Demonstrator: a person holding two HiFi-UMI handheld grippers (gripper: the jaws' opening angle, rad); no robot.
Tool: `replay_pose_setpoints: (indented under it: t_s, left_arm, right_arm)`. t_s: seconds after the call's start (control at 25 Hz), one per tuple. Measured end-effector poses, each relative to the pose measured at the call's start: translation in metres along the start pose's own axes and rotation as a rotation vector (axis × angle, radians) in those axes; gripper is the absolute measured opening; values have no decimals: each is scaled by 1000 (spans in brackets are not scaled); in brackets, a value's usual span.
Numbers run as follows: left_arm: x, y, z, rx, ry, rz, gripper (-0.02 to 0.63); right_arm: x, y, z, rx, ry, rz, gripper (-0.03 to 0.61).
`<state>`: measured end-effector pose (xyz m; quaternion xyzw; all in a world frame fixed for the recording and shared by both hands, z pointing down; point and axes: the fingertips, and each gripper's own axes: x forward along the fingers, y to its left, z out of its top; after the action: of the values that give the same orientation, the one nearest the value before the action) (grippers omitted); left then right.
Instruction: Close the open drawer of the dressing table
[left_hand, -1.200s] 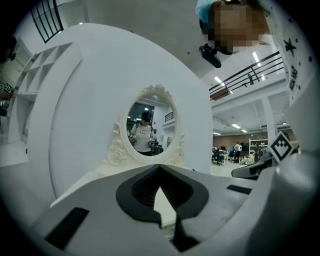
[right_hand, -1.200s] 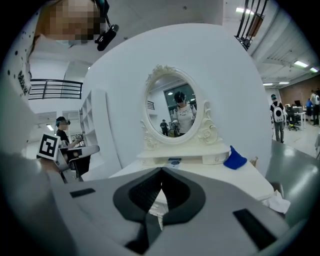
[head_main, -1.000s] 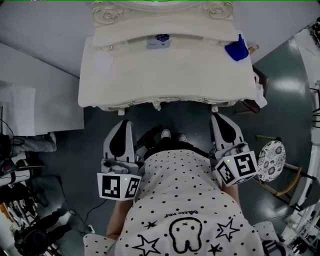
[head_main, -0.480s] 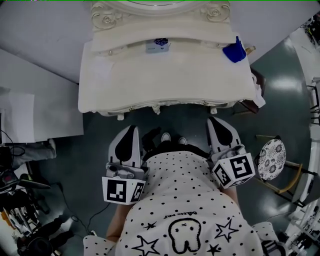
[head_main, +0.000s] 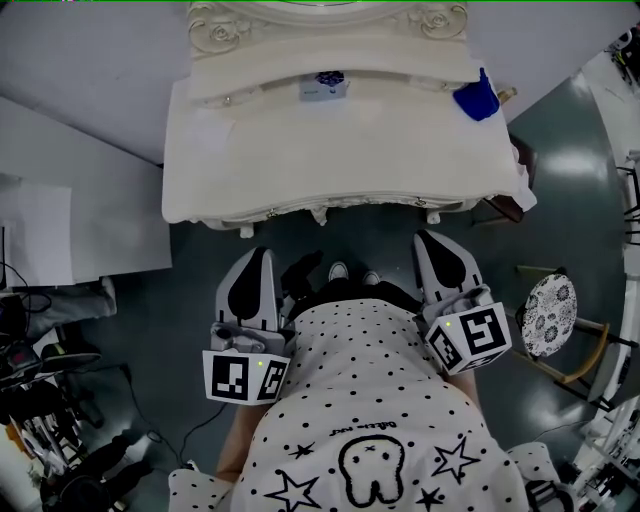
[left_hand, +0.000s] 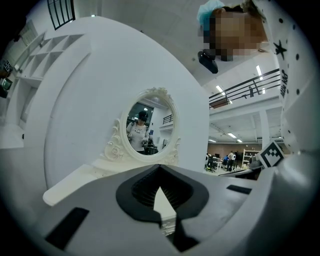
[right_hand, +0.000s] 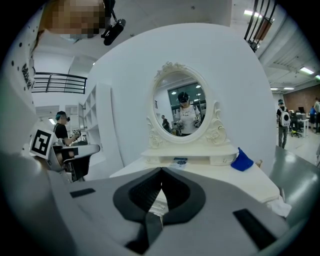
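We are standing squarely before the dressing table (head_main: 300, 150), which is filling the 12 o'clock half of the head view, with the task's closing push not yet begun. The left gripper (head_main: 258, 258) is hanging at 7 o'clock of the table's front edge (head_main: 330, 208) and the right gripper (head_main: 434, 242) at 5 o'clock. Both are sitting near that edge but clear of it. Each claw is pressed fully together with nothing between its pads, as both gripper views are showing.

The drawer belongs under that front edge, yet from above we are finding no drawer front standing proud of the tabletop, so we cannot tell how far out it is, and whatever it is carrying is hidden. We are judging this as the approach step. The next move is calling for one closed gripper to drop to drawer height, meet the drawer's face flat, and press straight toward 12 o'clock.

On the tabletop a blue cloth (head_main: 478, 100) is lying at 1 o'clock and a small blue-and-white item (head_main: 322, 86) is resting at 12 o'clock below the oval mirror (right_hand: 181, 105). A round patterned stool (head_main: 550, 315) is standing at 3 o'clock.
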<state>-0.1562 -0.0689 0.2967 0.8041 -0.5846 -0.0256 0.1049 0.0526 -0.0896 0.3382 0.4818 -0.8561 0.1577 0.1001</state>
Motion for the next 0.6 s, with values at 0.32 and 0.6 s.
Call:
replay_pose_setpoints:
  t_s: [0.32, 0.6]
  left_arm:
    - [-3, 4, 0, -5, 0, 8, 12]
    - [-3, 3, -2, -5, -1, 5, 11]
  right_arm:
    - [3, 5, -1, -2, 5, 8, 9]
    - [2, 4, -2, -2, 3, 9, 9]
